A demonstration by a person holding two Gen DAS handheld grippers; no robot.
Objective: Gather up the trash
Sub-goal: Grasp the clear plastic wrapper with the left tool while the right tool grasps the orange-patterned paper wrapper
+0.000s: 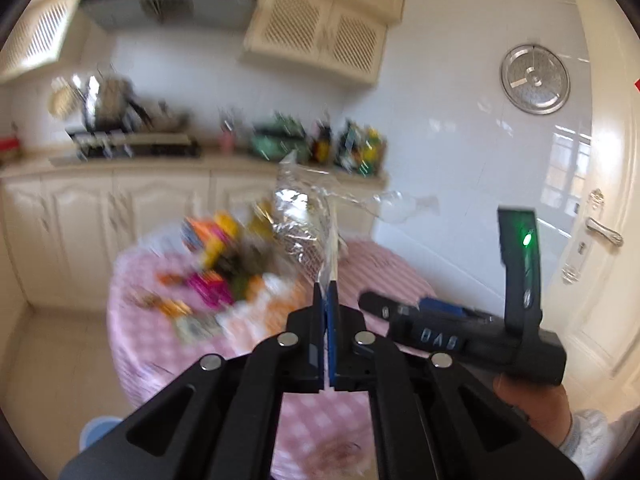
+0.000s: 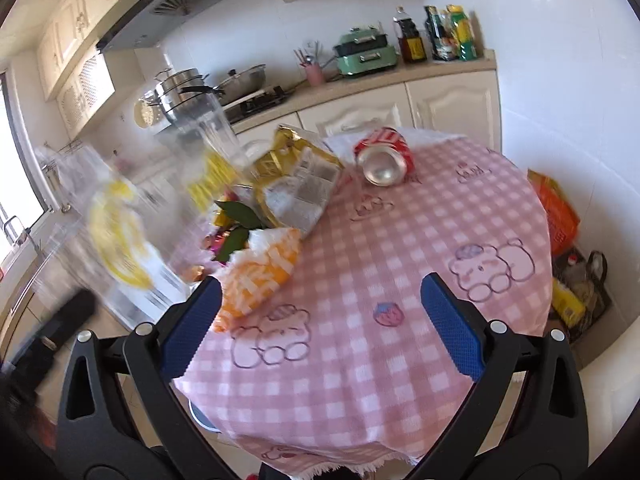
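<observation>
Your round table (image 2: pixel 400 240), draped in a pink checked cloth printed with bears and a strawberry, fills most of the right wrist view, with cream kitchen cabinets (image 2: pixel 448 108) and a worktop behind it. On the far left part of the cloth lies your heap of trash: a gold and clear snack wrapper (image 2: pixel 296 184), an orange checked bag (image 2: pixel 264 276) at the near edge of the heap, and some green leaves (image 2: pixel 236 224) between them. Just beside the heap, toward the far side of the table, a red drink can (image 2: pixel 386 158) lies on its side with its silver base facing you.

Your left gripper (image 1: pixel 328 300) has its blue pads pressed together on the edge of a crumpled clear plastic wrapper (image 1: pixel 304 208), which stands up above the fingertips, clear of the table. In the right wrist view that same wrapper is only a blurred clear and yellow smear at the left.

Your right gripper (image 2: pixel 320 312) hangs over the near part of the cloth with its blue pads (image 2: pixel 448 320) spread wide and nothing between them. In the left wrist view it sits just beside your left one, a green light glowing on its body.
</observation>
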